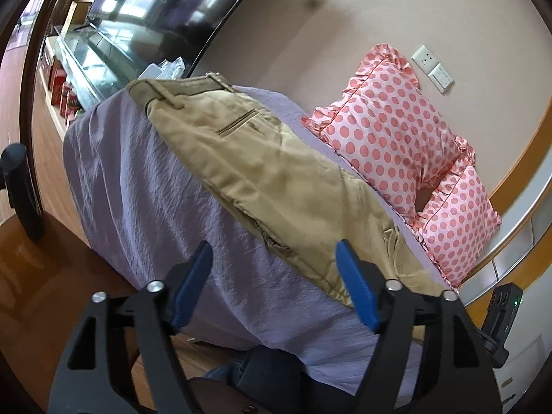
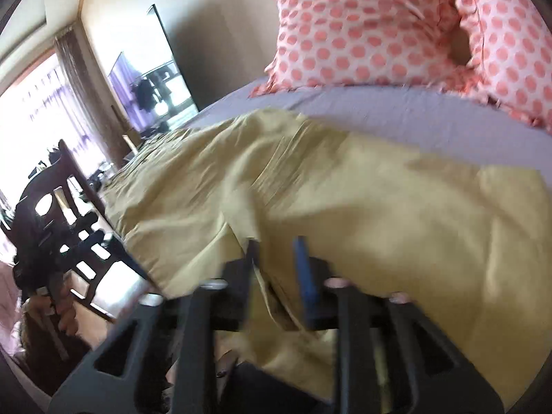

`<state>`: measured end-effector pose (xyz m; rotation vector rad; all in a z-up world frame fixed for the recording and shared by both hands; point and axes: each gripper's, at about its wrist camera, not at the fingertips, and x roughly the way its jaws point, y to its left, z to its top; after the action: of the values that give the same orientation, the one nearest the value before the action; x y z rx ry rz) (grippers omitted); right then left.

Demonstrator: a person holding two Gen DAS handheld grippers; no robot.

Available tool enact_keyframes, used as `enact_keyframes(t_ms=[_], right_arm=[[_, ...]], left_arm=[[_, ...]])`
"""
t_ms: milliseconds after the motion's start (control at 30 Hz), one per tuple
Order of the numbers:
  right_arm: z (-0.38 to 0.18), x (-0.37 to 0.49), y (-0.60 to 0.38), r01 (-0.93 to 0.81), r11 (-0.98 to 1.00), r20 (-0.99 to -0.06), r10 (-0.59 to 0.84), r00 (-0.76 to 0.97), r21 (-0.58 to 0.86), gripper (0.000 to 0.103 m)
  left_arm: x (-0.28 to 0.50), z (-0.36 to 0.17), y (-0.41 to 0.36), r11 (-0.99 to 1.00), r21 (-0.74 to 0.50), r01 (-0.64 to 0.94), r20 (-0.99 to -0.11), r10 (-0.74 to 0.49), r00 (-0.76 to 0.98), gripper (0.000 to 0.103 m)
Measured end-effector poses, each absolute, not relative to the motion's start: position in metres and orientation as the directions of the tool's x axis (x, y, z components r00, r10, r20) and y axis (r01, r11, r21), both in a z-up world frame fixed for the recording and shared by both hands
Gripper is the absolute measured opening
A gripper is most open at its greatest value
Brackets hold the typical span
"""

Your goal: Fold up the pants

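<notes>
While khaki pants (image 1: 276, 179) lie on bed (image 1: 138, 186), left gripper (image 1: 272, 276) gapes wide; right gripper (image 2: 277, 262) pinches pants.

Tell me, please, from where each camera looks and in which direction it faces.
Left wrist: sits behind the open left gripper, looking along the khaki pants on the lilac bed toward a TV.
Right wrist: sits behind the right gripper, closed on the pants, low over the fabric, facing the polka-dot pillows.
Shared: pants, bed, pillows.
</notes>
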<state>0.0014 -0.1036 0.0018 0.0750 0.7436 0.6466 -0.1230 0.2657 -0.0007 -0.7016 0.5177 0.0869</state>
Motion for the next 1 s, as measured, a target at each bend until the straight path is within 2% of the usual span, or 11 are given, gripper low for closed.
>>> enact_keyframes(t_ms=[33,67,200,367,600,700,767,800,900,1000], right_arm=[[0.003,-0.001,-0.108,-0.517,0.801,-0.593,0.582,0.557,0.301,0.076],[0.006,-0.006,-0.115,-0.509,0.802,-0.567,0.587,0.578,0.312,0.080],[0.016,-0.001,-0.133,-0.473,0.808,-0.529,0.588,0.612,0.352,0.081],[0.010,0.009,-0.136,-0.437,0.800,-0.537,0.600,0.593,0.412,0.081],[0.005,0.008,-0.136,-0.439,0.789,-0.536,0.614,0.580,0.429,0.081],[0.003,0.009,-0.138,-0.431,0.788,-0.533,0.615,0.582,0.439,0.081],[0.001,0.010,-0.140,-0.425,0.787,-0.531,0.616,0.582,0.447,0.081],[0.001,0.010,-0.140,-0.425,0.787,-0.530,0.616,0.582,0.448,0.081],[0.000,0.009,-0.140,-0.434,0.783,-0.528,0.621,0.579,0.446,0.085],[-0.003,0.011,-0.140,-0.436,0.779,-0.527,0.626,0.575,0.450,0.085]], left_arm=[[-0.121,-0.001,0.266,0.766,-0.597,-0.239,-0.479,-0.101,0.872,0.077],[-0.118,-0.001,0.266,0.766,-0.598,-0.235,-0.481,-0.108,0.870,0.077],[-0.103,-0.007,0.260,0.759,-0.611,-0.227,-0.500,-0.147,0.853,0.077],[-0.083,-0.012,0.253,0.741,-0.634,-0.223,-0.512,-0.186,0.838,0.077],[-0.058,-0.002,0.266,0.724,-0.632,-0.276,-0.536,-0.152,0.830,0.077],[-0.050,-0.002,0.276,0.687,-0.664,-0.297,-0.550,-0.179,0.816,0.084],[-0.049,-0.001,0.280,0.671,-0.672,-0.313,-0.565,-0.190,0.803,0.083],[-0.052,0.002,0.281,0.668,-0.667,-0.331,-0.572,-0.174,0.801,0.077],[-0.058,0.015,0.288,0.690,-0.646,-0.326,-0.552,-0.127,0.824,0.078],[-0.048,0.013,0.303,0.687,-0.627,-0.368,-0.585,-0.103,0.805,0.078]])
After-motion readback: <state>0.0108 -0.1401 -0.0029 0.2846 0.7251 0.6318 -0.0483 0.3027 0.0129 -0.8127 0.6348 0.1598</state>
